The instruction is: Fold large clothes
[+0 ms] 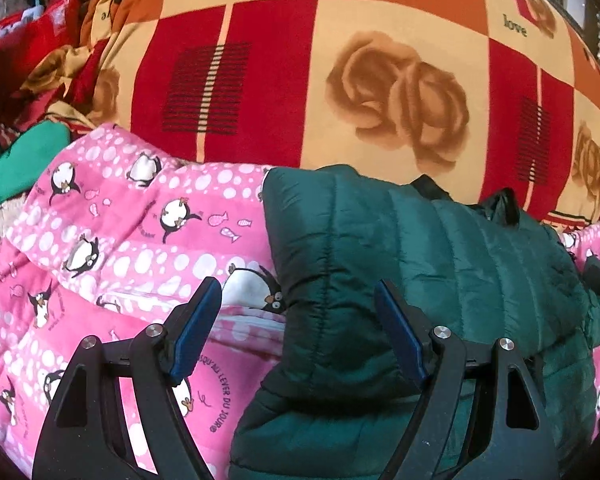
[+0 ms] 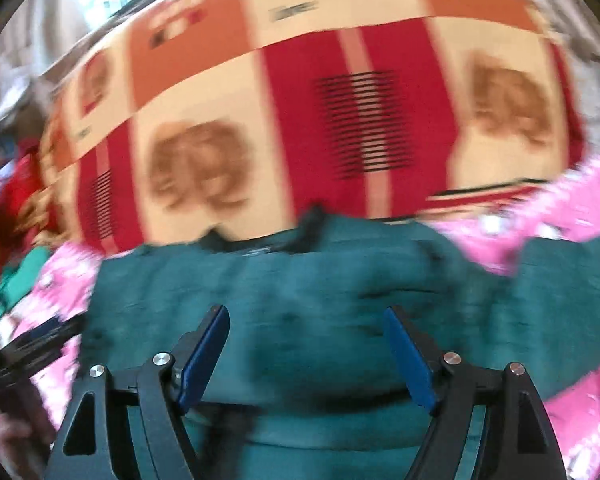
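Both my left tool (image 1: 298, 330) and right tool (image 2: 306, 356) gape empty; the puffy, slippery green jacket (image 1: 400, 264) wants pinching at its twelve-o'clock hem.

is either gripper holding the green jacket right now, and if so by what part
Nothing is held. The left gripper and the right gripper both stand open above the dark green puffer jacket, pads clear of the fabric.

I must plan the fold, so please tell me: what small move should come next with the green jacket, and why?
Probably close the left gripper on the folded edge of the green jacket. Both grippers are open and hold nothing, the right gripper above the jacket's middle, and that edge lies between the left fingers on the pink penguin blanket.
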A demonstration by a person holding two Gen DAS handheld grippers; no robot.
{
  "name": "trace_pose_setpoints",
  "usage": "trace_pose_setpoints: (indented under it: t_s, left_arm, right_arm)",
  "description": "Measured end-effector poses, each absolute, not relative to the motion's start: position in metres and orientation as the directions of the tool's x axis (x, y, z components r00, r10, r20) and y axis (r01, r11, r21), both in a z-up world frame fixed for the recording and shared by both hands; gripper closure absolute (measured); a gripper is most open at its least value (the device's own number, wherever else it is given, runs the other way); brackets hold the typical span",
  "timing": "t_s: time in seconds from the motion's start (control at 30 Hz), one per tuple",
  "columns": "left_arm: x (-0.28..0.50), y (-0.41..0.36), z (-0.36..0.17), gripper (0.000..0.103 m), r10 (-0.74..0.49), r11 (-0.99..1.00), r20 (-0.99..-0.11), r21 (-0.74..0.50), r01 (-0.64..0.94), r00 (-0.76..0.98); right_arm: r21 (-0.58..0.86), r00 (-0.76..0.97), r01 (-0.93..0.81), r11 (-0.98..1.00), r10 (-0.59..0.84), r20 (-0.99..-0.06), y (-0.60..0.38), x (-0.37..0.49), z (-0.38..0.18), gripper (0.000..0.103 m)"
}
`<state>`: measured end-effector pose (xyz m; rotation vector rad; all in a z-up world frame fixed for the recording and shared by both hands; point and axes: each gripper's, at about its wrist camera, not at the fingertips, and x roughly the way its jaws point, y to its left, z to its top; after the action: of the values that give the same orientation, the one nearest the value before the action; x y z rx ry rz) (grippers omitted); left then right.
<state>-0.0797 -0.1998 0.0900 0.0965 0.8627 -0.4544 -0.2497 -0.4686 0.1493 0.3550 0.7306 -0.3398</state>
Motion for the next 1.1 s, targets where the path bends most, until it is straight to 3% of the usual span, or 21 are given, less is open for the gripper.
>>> trace_pose_setpoints:
  t_s: [0.13,0.27,0.53,0.73,0.87,0.97,1.1]
  left_arm:
    - [-0.073,-0.203,0.081,0.024,-0.320,0.907,-0.769,-0.078,0.415,0.554]
    - [-0.067,-0.206,0.074,0.024,-0.312,0.908,-0.781,-0.079,0.411,0.541]
    - [-0.061,-0.216,0.062,0.024,-0.292,0.907,-0.803,-0.059,0.418,0.520]
    - [-0.065,-0.215,0.067,0.024,-0.300,0.904,-0.794,-0.059,0.424,0.528]
    - [-0.071,-0.208,0.086,0.024,-0.396,0.882,-0.755,-0.155,0.444,0.523]
    - [-0.077,-0.211,0.092,0.024,-0.418,0.873,-0.734,-0.162,0.461,0.535]
    - [-0.076,-0.222,0.081,0.024,-0.396,0.871,-0.769,-0.141,0.471,0.502]
  right_arm:
    - [0.262,0.714,0.296,0.919,-0.031,-0.700,-0.440,-0.202,0.135,0.026]
    - [0.253,0.698,0.230,0.940,0.022,-0.716,-0.426,-0.162,0.117,0.026]
    - [0.154,0.634,0.220,0.963,-0.021,-0.773,-0.420,-0.123,0.074,0.026]
    - [0.168,0.630,0.219,0.961,-0.008,-0.777,-0.425,-0.129,0.073,0.026]
    - [0.173,0.663,0.216,0.961,-0.014,-0.748,-0.421,-0.160,0.099,0.026]
    - [0.153,0.672,0.224,0.962,-0.039,-0.740,-0.422,-0.186,0.109,0.026]
    - [0.134,0.644,0.250,0.959,-0.062,-0.763,-0.430,-0.205,0.097,0.026]
